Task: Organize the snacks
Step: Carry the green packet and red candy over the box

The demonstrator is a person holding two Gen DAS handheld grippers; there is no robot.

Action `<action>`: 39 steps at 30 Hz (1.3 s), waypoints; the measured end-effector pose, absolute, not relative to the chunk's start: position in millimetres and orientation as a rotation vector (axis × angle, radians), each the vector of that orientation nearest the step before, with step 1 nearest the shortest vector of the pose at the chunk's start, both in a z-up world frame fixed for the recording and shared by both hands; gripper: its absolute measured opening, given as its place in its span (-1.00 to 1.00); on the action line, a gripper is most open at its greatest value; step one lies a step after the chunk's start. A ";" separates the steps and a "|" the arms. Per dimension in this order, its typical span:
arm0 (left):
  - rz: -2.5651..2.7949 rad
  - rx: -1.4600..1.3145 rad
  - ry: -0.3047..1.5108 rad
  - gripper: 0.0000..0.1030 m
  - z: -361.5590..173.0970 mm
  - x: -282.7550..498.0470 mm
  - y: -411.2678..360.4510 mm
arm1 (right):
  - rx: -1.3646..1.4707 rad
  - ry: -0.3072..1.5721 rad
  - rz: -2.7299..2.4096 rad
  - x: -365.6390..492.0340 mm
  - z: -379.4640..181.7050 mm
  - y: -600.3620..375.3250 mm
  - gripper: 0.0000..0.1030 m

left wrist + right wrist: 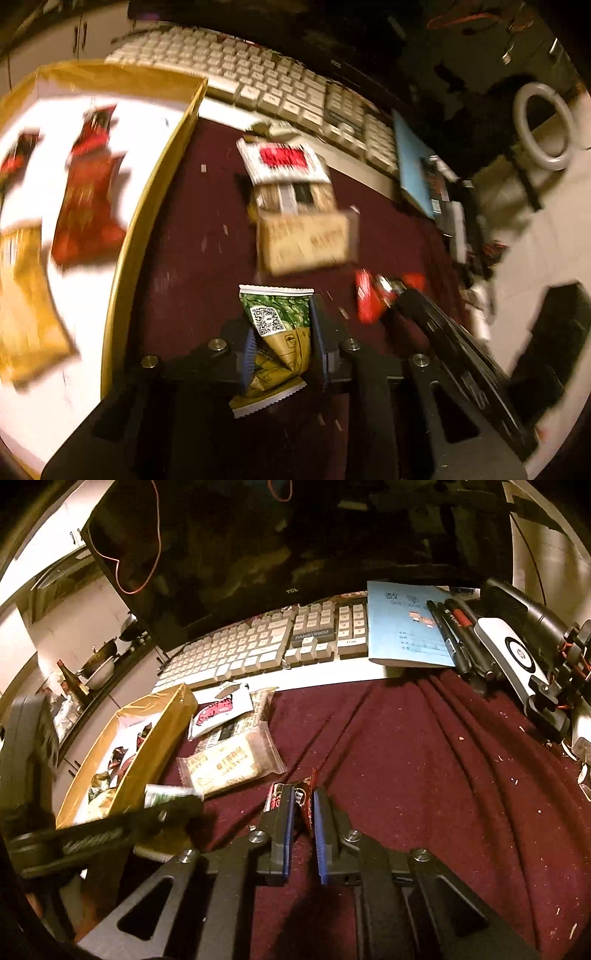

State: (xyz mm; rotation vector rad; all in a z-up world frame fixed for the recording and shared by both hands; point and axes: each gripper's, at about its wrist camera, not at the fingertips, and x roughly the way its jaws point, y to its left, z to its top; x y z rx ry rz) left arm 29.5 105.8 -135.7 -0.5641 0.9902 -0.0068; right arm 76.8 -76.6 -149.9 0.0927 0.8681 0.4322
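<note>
The desk (424,746), draped in a dark red cloth, carries the whole job, and it looks roughly half done. The yellow box (155,206) near the desk's left edge already holds several packets: a red packet (86,206) and a gold one (26,306) lie on its white floor, with another dark red one at its far left side, all blurred. Outside it, along the desk's middle toward the keyboard (251,650), a small pile is left: a tan biscuit pack (229,764) with printing too small to read, a second clear-wrapped pack under it, and a white packet (221,710) with a red panel. Both tools are loaded. The left gripper (282,332) has its fingers closed on a green sachet (277,325), held above the cloth just right of the box wall; it shows a QR code, and the rest of its print is unreadable. The right gripper (304,808) has its fingers pinched on a small red wrapper (304,794) at the cloth's near middle; its lettering is too small to make out. So two packets are in transit, I judge, and about three stay on the cloth. As for writing, the dark monitor (258,535) behind the keyboard reads "TCL" on its lower bezel, a dark keyboard panel carries a word I cannot read surely, and the blue booklet (406,627) at the desk's far right is headed with two Chinese characters, probably "数学".
</note>
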 end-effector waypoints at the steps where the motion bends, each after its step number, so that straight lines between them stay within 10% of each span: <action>1: -0.020 -0.567 0.979 -0.56 -132.8 23.2 105.8 | 0.095 0.863 0.436 75.4 -148.8 -77.2 -0.81; 39: 0.224 -0.701 0.700 -0.55 -97.1 -75.6 276.4 | -0.002 0.884 0.765 72.1 -108.9 117.2 -0.81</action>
